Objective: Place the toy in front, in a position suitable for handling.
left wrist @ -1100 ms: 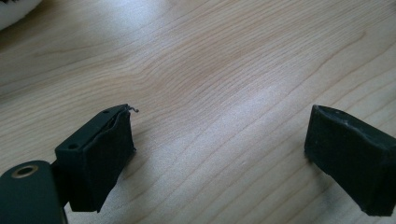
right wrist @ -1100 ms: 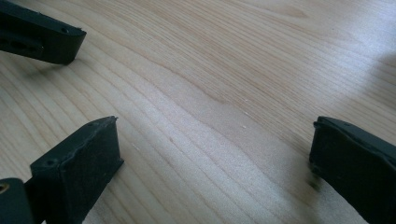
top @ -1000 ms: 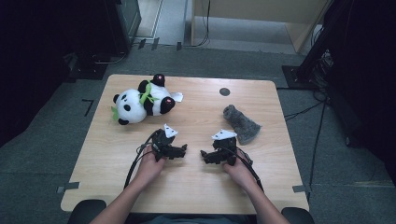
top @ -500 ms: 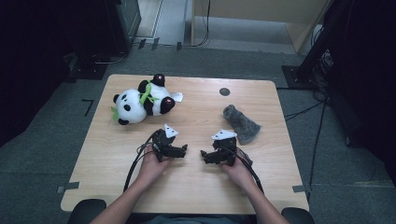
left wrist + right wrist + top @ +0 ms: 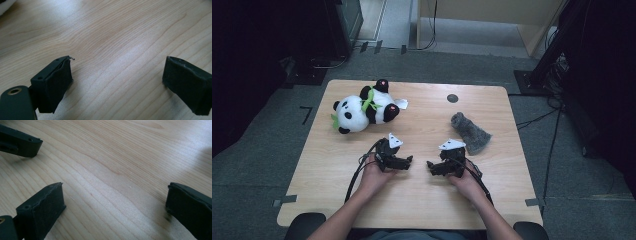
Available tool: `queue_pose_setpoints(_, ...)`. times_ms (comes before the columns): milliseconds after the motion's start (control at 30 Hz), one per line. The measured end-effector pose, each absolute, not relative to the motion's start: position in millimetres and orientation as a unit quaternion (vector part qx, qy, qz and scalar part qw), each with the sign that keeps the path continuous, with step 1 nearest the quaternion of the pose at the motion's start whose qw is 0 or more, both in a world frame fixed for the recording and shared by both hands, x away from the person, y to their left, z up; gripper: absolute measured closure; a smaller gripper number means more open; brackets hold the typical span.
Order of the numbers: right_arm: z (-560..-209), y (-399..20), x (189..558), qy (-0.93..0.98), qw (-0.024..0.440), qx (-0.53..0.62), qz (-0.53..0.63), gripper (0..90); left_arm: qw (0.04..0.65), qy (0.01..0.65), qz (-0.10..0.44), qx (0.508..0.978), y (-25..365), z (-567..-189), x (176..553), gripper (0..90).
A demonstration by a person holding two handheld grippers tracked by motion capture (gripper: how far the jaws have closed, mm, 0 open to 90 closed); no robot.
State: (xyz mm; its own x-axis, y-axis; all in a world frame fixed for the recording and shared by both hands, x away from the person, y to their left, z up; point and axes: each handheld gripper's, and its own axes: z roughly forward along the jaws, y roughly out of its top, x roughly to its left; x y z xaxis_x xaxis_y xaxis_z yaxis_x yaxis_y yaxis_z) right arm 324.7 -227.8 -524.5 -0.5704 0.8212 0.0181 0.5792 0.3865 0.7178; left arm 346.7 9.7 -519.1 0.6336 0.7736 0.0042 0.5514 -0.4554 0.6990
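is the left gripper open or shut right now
Open. The left gripper shows its jaws wide apart, with bare table between them.

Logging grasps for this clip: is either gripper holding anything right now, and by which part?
Nothing is held. The left gripper and right gripper are both open over bare table.

Lab: cables (image 5: pixel 539 117) and dark equipment racks (image 5: pixel 344 22).
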Motion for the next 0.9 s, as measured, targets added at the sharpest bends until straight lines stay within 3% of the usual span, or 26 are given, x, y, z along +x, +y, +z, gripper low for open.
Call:
queue_pose_setpoints(100,-524,-228,325,0.814,0.173,0.431,0.349,1.8,0.342,0.390,0.161,0.840,10,-518,347,10.0)
queue_pose_setpoints(133,-525,-228,325,0.814,0.174,0.430,0.349,1.8,0.342,0.388,0.160,0.841,10,-517,347,18.2)
queue_pose_setpoints(533,-524,-228,324,0.813,0.173,0.434,0.348,1.8,0.364,0.382,0.119,0.841,12,-512,354,18.2)
queue_pose_setpoints(633,-524,-229,321,0.809,0.175,0.440,0.347,1.8,0.378,0.374,0.113,0.840,13,-509,355,24.1)
queue_pose_setpoints(767,-524,-230,319,0.810,0.174,0.438,0.348,1.8,0.364,0.349,0.131,0.854,14,-504,356,24.9)
queue_pose_setpoints(900,-524,-232,317,0.812,0.174,0.435,0.349,1.8,0.379,0.343,0.112,0.852,17,-497,358,31.0)
